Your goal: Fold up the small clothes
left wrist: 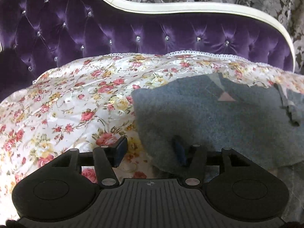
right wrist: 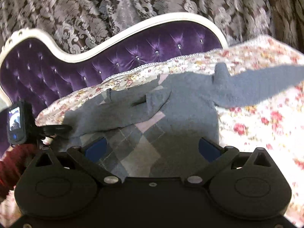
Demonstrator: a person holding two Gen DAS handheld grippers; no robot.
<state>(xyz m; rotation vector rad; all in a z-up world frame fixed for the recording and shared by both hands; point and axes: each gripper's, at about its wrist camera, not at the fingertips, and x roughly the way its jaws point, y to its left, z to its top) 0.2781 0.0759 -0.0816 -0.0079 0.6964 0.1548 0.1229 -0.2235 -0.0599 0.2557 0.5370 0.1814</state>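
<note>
A small grey knit sweater (left wrist: 218, 121) with an argyle front lies on the floral bedspread (left wrist: 66, 104). My left gripper (left wrist: 150, 150) is open at the sweater's left edge; its right finger presses into the fabric and its left finger is over the bedspread. In the right wrist view the sweater (right wrist: 182, 106) has its left part folded over the body, and one sleeve (right wrist: 266, 83) stretches out to the right. My right gripper (right wrist: 152, 148) is open wide, low over the argyle front, its jaws either side of it.
A purple tufted headboard (left wrist: 114, 30) with a white frame stands behind the bed, with patterned curtains (right wrist: 114, 5) beyond. The left gripper's camera unit (right wrist: 16, 123) and a red-sleeved arm (right wrist: 11, 163) show at the left of the right wrist view.
</note>
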